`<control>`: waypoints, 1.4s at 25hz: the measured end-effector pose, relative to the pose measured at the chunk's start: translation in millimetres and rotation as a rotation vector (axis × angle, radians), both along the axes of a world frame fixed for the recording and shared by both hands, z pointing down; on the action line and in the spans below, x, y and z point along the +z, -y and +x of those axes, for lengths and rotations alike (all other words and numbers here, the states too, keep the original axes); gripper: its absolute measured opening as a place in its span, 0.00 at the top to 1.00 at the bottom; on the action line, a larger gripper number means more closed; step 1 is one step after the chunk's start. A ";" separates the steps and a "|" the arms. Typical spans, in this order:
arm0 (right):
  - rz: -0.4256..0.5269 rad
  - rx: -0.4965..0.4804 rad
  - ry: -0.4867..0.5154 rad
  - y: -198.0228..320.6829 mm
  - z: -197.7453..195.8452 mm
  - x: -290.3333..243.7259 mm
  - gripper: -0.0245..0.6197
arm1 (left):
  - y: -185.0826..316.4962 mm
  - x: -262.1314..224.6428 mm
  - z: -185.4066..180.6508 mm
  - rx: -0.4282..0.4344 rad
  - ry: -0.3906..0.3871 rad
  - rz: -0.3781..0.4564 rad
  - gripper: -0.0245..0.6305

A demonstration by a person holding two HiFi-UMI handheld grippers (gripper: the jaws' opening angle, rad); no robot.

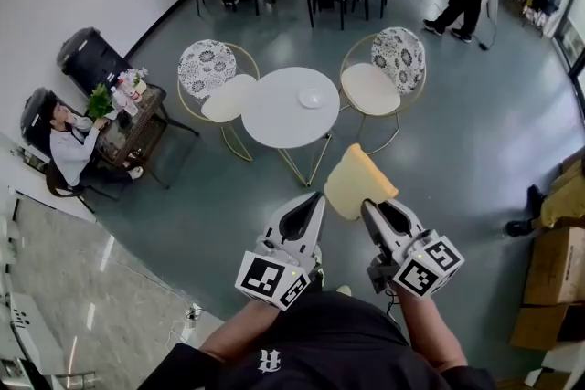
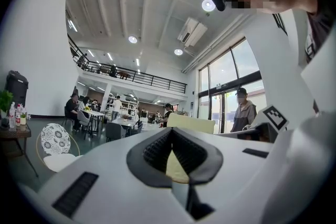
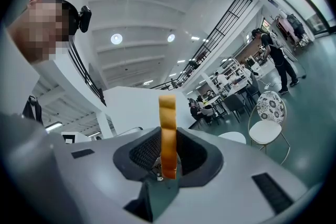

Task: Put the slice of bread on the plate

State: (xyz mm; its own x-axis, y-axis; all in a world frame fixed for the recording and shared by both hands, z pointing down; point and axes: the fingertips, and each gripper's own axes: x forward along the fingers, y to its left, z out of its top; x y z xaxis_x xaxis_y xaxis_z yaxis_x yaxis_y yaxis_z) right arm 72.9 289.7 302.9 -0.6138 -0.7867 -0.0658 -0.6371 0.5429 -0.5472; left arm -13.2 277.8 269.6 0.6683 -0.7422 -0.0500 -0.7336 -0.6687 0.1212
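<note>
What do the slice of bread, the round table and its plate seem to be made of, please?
Slice of bread: soft-looking, matt pale-yellow crumb with a browner crust edge; real or foam, I cannot tell. Round table: smooth white top, probably painted or laminated, on thin gold-coloured metal-looking legs. Plate: white; ceramic or plastic, too small to tell.

White plate on round white table

Floor open to round tbl; chairs flank it; clr above plate.
</note>
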 end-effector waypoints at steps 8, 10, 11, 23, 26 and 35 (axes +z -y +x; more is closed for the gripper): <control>-0.017 0.020 -0.016 77.7 -24.8 -0.8 0.83 | 81.7 -1.2 -24.7 0.011 -0.006 0.011 0.95; -0.019 0.023 -0.021 98.6 -33.2 0.5 0.83 | 103.9 0.7 -31.9 0.017 -0.010 0.014 0.95; -0.020 0.025 -0.023 108.9 -37.8 0.3 0.83 | 114.9 0.7 -35.7 0.021 -0.012 0.015 0.95; -0.039 0.079 -0.030 210.1 -63.4 7.3 0.83 | 217.9 2.7 -60.7 0.063 -0.003 0.045 0.95; -0.046 0.076 -0.041 232.5 -61.2 10.1 0.83 | 238.7 6.1 -59.4 0.062 -0.013 0.031 0.95; -0.085 0.016 -0.032 322.8 -48.7 32.4 0.83 | 322.7 25.3 -43.4 0.023 -0.016 -0.003 0.95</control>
State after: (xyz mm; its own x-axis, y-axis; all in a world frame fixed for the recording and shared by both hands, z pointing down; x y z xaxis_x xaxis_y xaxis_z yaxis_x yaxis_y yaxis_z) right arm 24.2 -33.0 335.4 -0.6017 -0.7984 0.0213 -0.6633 0.4847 -0.5702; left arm -56.6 -44.9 294.9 0.6844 -0.7268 -0.0584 -0.7159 -0.6850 0.1354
